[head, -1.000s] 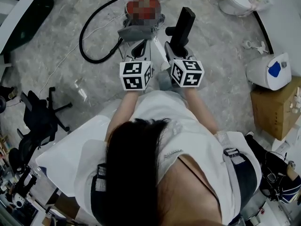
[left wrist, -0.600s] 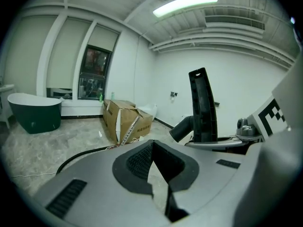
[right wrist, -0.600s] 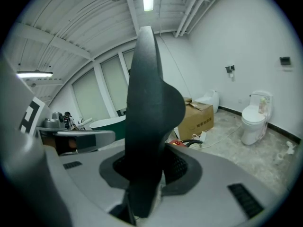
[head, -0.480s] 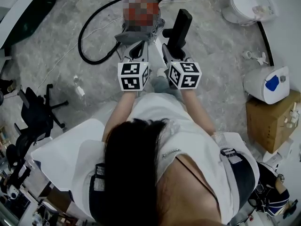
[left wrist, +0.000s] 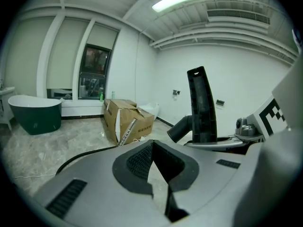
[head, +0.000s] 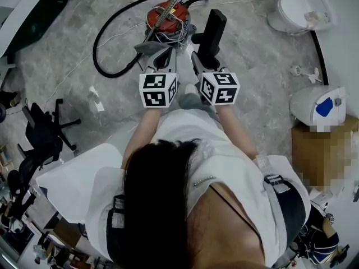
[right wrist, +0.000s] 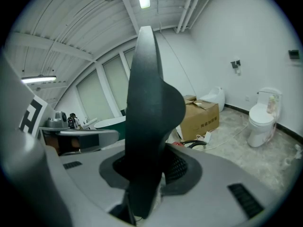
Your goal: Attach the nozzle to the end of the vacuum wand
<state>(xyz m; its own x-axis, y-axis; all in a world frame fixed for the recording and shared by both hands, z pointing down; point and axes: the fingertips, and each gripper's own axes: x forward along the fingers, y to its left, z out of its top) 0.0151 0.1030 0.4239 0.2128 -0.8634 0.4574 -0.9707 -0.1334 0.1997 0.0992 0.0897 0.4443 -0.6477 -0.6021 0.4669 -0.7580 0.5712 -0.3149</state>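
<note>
So the right tool [head: 203,55] is clamped partway closed on the black nozzle [head: 212,32], gripping it low down so its long body sticks up and away from the person. The left tool [head: 152,49] is fully closed with nothing in it. The red vacuum canister [head: 178,21] sits on the floor just ahead, black hose [head: 106,43] looping off to the left. A thin pale rod lies slantwise across the canister, which I'm guessing is the wand [head: 164,14]. It's ahead and slightly left of the nozzle, so the empty left tool is the closer one to grab it. Compared with a second ago, both tools have crept toward the canister, and the grip on the nozzle looks unchanged.
</note>
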